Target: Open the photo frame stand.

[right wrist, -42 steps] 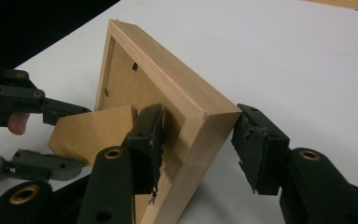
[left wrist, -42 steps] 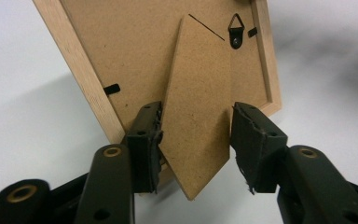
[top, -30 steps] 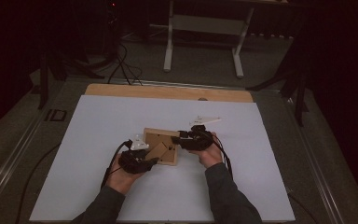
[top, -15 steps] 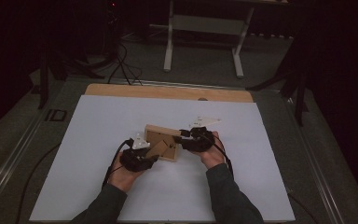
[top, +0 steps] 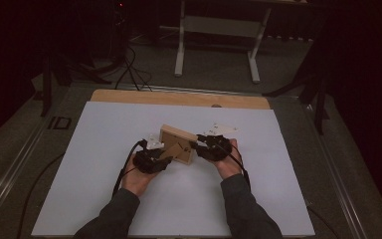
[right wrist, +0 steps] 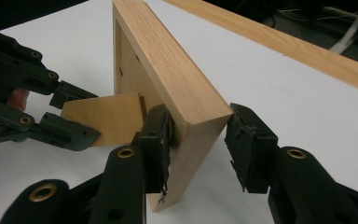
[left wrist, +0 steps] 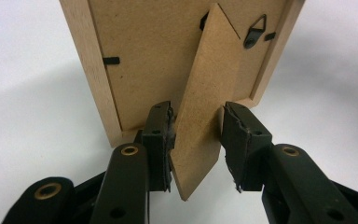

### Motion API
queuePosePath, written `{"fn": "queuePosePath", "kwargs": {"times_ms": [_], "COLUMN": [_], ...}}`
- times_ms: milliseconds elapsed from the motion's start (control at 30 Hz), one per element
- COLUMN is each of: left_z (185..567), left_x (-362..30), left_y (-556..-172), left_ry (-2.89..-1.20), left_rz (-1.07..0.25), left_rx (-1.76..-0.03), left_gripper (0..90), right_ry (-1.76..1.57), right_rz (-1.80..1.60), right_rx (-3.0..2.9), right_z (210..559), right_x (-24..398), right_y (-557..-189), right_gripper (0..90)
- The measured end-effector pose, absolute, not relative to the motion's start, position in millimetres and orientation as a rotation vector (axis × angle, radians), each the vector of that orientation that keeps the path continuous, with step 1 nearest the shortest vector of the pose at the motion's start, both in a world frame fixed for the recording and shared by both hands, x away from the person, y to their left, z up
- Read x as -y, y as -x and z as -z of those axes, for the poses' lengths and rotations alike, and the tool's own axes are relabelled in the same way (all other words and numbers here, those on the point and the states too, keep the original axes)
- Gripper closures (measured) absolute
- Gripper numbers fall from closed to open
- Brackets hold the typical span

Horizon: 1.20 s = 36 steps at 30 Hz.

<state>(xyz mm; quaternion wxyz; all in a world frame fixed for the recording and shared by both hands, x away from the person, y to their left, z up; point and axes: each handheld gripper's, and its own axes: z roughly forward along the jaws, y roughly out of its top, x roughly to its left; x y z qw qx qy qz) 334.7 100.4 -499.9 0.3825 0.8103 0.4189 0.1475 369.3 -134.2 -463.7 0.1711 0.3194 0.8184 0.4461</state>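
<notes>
Standing at the near edge of the desk (top: 104,199), I see two dark sleeves come in from below, each hand carrying a black gripper. The left gripper (left wrist: 196,135) has its fingers (left wrist: 161,135) either side of the cardboard easel stand (left wrist: 209,107) that swings out from the back of a wooden picture frame (top: 177,143). They have just been closing; the left finger touches the stand's edge, while a small gap shows at the other, so nothing is pinched yet. The right gripper (right wrist: 198,140) straddles the frame's corner: one finger lies against the back side, the other stands just clear of the front face, so it is open too.

The frame stands upright on its edge near the middle of the white desk, between both hands, its back turned toward the left hand. A metal hanger (left wrist: 256,30) and small black clips (left wrist: 111,60) sit on the backing.

Beyond it runs a wooden strip (top: 179,98) along the far edge. Farther off, a white stand (top: 219,45) and loose cables (top: 129,69) rest on the dim floor.
</notes>
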Motion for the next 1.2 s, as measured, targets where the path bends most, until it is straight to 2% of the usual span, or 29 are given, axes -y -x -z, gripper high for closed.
{"fn": "queuePosePath", "kwargs": {"times_ms": [467,1200], "left_z": [503,509], "left_x": [-103,-114], "left_y": [-349,-340], "left_ry": [-2.099,-2.091], "left_rz": [-0.386,-0.390], "left_rx": [-1.062,-1.077], "left_gripper": [62.4,58.3], "right_ry": [-0.951,-0.909], "right_rz": [-1.288,-1.328], "right_rx": [-2.287,-2.315], "right_z": [466,470], "right_x": [131,121], "right_y": [-368,-358], "right_gripper": [59.5,58.5]}}
